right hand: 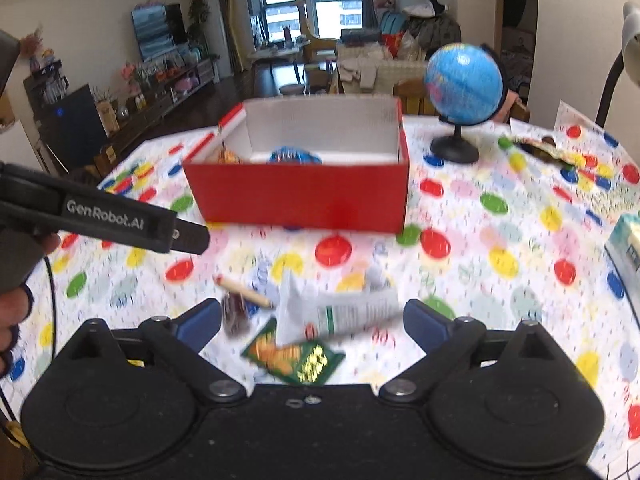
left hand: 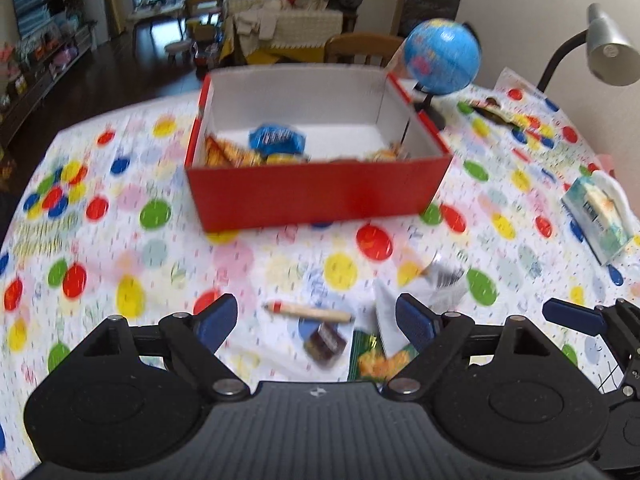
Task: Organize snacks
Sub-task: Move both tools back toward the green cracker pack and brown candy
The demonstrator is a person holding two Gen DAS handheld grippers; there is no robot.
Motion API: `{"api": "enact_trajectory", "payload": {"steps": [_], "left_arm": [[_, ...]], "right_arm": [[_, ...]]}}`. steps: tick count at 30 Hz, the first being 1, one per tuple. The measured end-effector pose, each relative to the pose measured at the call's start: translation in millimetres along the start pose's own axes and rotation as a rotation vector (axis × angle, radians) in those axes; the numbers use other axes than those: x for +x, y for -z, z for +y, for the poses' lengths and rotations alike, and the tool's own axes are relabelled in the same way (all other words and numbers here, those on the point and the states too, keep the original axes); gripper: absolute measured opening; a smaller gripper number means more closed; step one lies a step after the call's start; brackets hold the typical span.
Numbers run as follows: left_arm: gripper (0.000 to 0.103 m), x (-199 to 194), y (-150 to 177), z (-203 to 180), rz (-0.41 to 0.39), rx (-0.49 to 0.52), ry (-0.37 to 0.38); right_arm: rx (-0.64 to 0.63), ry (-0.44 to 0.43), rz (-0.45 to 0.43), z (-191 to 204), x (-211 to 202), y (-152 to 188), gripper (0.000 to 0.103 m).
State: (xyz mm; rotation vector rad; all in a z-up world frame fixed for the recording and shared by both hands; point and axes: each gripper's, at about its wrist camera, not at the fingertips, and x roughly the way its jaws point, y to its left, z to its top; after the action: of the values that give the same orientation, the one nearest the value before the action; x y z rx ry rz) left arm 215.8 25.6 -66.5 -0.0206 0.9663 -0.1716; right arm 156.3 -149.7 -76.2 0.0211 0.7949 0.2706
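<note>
Snacks still lie near the red box (left hand: 316, 196); both hand-held grippers, left (left hand: 316, 320) and right (right hand: 312, 320), gape empty, probably picking the green packet (right hand: 294, 358) next.

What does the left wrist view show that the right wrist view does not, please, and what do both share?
Only the left wrist view shows the lamp head, the box's floor with the orange packets, and the right gripper's fingertip.

Only the right wrist view shows the television, the left gripper's body from the side, and a hand.

Both share the red box, blue packet, globe, pencil, white tube, green packet, brown sweet and dotted cloth.
</note>
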Motion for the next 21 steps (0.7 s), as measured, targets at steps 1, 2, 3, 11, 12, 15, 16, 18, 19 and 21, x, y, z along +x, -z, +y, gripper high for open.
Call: {"api": "enact_trajectory", "payload": {"steps": [1, 2, 3, 11, 12, 15, 16, 18, 19, 21], "left_arm": [[0.087, 3, 3, 2, 0.011, -0.007, -0.002], [0.087, 6, 6, 4, 0.022, -0.013, -0.007], [0.087, 9, 9, 5, 0.032, -0.020, -0.012], [0.087, 42, 22, 15, 0.126, -0.051, -0.036], [0.087, 47, 23, 16, 0.139, -0.055, -0.039], [0.087, 62, 25, 21, 0.185, -0.080, -0.037], [0.087, 67, 25, 22, 0.192, -0.090, -0.043], [0.087, 74, 25, 26, 0.208, -0.112, -0.043], [0.087, 78, 24, 28, 0.217, -0.123, -0.043], [0.087, 84, 23, 30, 0.231, -0.133, -0.044]], "right_arm": [[-0.003, 0.000, 0.009, 1, 2, 4, 0.098], [-0.006, 0.001, 0.018, 1, 4, 7, 0.098], [-0.011, 0.004, 0.026, 2, 7, 11, 0.098], [-0.075, 0.007, 0.091, 8, 32, 29, 0.097], [-0.078, 0.008, 0.103, 8, 36, 31, 0.097], [-0.079, 0.005, 0.138, 8, 50, 33, 0.095], [-0.080, 0.004, 0.146, 7, 54, 34, 0.095], [-0.091, -0.008, 0.160, 7, 62, 33, 0.094], [-0.105, -0.012, 0.168, 8, 65, 33, 0.094], [-0.150, -0.028, 0.180, 10, 72, 34, 0.094]]}}
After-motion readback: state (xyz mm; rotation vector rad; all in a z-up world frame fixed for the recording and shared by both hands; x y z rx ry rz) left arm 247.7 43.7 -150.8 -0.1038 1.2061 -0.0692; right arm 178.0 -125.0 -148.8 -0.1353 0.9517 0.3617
